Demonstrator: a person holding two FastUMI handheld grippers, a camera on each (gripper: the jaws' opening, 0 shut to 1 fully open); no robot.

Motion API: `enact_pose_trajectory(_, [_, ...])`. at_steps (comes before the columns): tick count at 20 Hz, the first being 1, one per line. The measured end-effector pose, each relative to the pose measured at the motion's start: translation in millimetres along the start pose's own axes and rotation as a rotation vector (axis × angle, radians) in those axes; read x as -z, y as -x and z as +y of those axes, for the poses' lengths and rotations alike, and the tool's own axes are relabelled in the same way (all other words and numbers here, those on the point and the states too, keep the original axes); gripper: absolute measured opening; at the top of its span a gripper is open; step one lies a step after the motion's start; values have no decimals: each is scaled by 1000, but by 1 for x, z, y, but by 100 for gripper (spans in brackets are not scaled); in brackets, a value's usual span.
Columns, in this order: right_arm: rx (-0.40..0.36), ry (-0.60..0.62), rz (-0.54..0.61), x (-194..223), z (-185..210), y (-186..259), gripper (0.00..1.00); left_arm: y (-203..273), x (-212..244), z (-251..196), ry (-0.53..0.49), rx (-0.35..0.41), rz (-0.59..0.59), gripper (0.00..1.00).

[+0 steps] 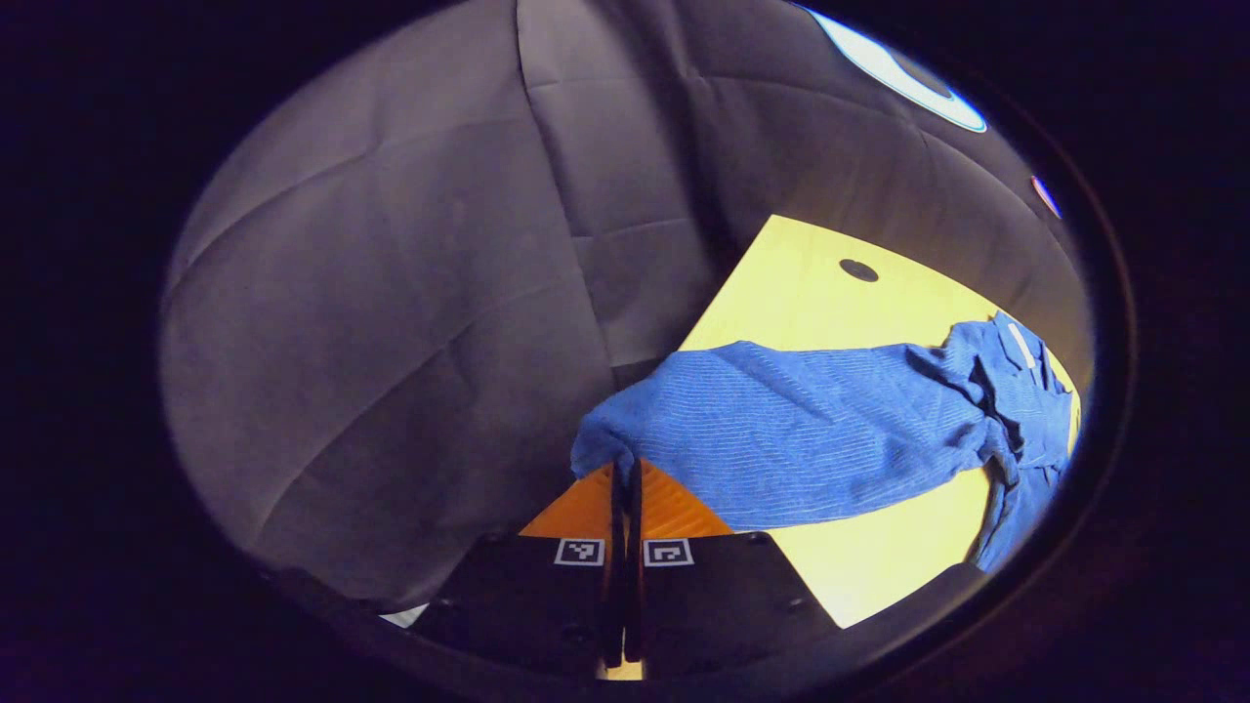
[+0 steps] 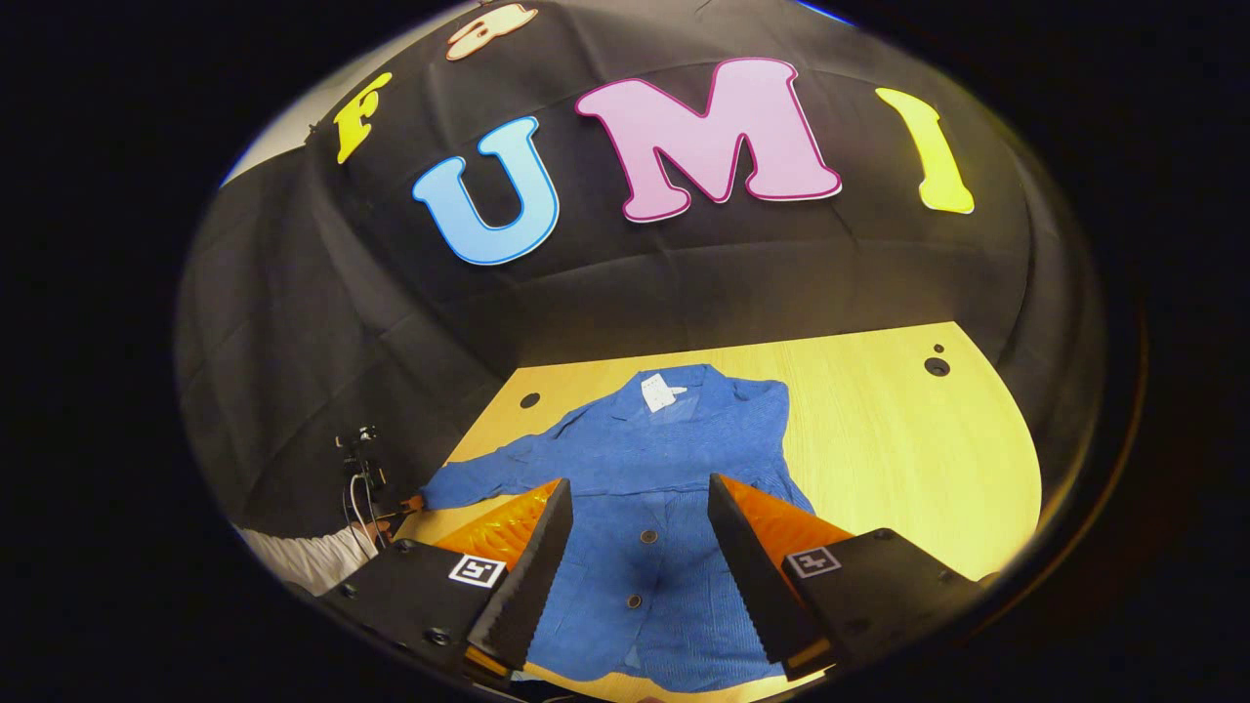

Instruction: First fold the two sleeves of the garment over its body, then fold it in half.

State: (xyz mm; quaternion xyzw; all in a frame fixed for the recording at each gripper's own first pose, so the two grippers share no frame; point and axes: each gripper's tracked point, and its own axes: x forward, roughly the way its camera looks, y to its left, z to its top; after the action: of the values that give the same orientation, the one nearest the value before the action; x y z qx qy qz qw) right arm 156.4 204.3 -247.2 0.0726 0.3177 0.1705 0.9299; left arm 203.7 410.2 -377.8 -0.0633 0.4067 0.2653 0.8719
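In the left gripper view the left gripper (image 1: 625,474) sits at the bottom centre of the frame, its two fingers pressed together on the cuff end of a blue ribbed long sleeve (image 1: 781,439). The sleeve stretches from the fingertips toward the right of the frame, lifted off the pale yellow wooden desk (image 1: 830,293), and joins the bunched body of the blue button-front garment (image 1: 1016,391) at the right edge. A small white strip — a label, too small to read — shows on the cloth near the upper right. A dark round hole (image 1: 858,269) marks the desk beyond the sleeve.

In the right gripper view the right gripper (image 2: 640,508) hangs wide open above the garment (image 2: 664,459), its fingers spread to either side of the button line and holding nothing. The garment lies flat on the desk (image 2: 908,459) at centre frame, collar toward the top, with a white neck tag (image 2: 662,391) whose print cannot be read. Three dark buttons run down the front. At the lower left the sleeve reaches out to a hand (image 2: 376,527) in a white sleeve (image 2: 303,557) with the other gripper. Square black-and-white marker tags sit on both grippers' finger bases.
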Motion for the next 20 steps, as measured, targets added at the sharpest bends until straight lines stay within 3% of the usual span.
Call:
enact_pose_trajectory(5, [18,-25,-3,1,-17,7,75,21,-35,-20,-81,30,-95,0])
enact_pose_trajectory(9, [19,-64,-3,3,-28,10,75,40,-65,-68,-138,102,-177,0])
enact_pose_trajectory(13, [21,-78,-10,1,-40,16,75,79,-95,-132,-186,206,-249,0])
enact_pose_trajectory(14, [24,-80,-13,1,-44,18,89,89,-102,-152,-202,237,-269,0])
enact_pose_trajectory(20, [67,-121,-34,1,-83,42,89,157,-124,-286,-281,442,-351,0])
